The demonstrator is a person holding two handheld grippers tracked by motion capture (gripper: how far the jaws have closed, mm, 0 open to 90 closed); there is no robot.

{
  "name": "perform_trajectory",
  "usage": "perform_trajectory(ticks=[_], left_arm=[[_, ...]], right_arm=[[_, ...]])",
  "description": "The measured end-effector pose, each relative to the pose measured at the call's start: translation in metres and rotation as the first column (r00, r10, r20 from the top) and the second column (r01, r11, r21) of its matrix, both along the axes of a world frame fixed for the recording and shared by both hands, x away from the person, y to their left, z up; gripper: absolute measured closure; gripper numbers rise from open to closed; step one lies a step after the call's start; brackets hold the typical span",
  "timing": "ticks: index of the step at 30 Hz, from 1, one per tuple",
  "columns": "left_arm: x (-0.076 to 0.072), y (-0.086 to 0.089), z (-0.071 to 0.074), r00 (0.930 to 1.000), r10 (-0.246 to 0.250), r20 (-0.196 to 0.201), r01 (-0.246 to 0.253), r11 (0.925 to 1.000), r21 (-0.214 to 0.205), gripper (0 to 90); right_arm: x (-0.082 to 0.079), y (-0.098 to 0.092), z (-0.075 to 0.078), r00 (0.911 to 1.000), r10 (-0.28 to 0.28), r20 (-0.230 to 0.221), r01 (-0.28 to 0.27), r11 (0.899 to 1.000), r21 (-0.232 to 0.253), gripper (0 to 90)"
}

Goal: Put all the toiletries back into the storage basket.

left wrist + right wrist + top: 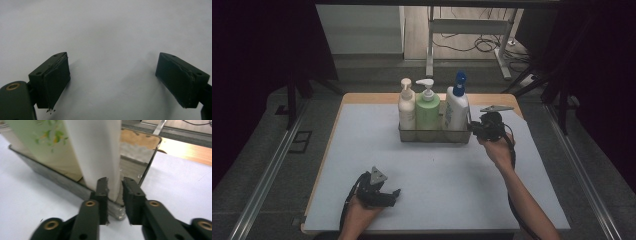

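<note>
Bottle (456, 111) — white, blue-capped, upright

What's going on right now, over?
Right gripper closed on white blue-pump bottle in clear tray. Left gripper open, idle. Nothing blocking.

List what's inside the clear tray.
The clear tray holds three upright pump bottles: cream bottle, green bottle, white blue-pump bottle. The tray wall blurs their bases.
</note>
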State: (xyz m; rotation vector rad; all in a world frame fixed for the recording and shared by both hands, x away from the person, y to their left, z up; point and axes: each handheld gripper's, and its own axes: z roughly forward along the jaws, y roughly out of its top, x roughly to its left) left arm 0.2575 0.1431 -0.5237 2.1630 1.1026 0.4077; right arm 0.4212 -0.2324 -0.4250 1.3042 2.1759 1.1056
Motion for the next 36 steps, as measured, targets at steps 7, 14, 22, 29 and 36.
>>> perform_trajectory(ticks=[7, 14, 22, 29, 36], left_arm=[[0.000, 0.000, 0.000, 1.0000, 0.000, 0.000, 0.000, 1.0000, 0.000, 11.9], [0.000, 0.000, 0.000, 1.0000, -0.001, -0.001, 0.001, 1.0000, 0.002, 11.8], [0.000, 0.000, 0.000, 1.0000, -0.001, 0.000, 0.001, 1.0000, 0.002, 11.8], [0.000, 0.000, 0.000, 1.0000, -0.002, -0.001, 0.002, 1.0000, 0.002, 11.8], [0.000, 0.000, 0.000, 1.0000, -0.001, -0.001, 0.001, 1.0000, 0.002, 11.8]], right_arm=[[0.021, 0.002, -0.005, 0.9989, -0.048, -0.002, 0.048, 0.999, -0.023, 89.3], [0.040, 0.006, -0.009, 0.9976, -0.066, -0.021, 0.065, 0.998, -0.018, 89.6], [0.054, 0.012, -0.014, 0.9982, -0.042, -0.043, 0.043, 0.999, 0.015, 89.6], [0.062, 0.013, -0.021, 0.9964, -0.037, -0.076, 0.039, 0.999, 0.032, 89.6], [0.061, 0.017, -0.026, 0.9957, -0.038, -0.085, 0.040, 0.999, 0.024, 89.6]])
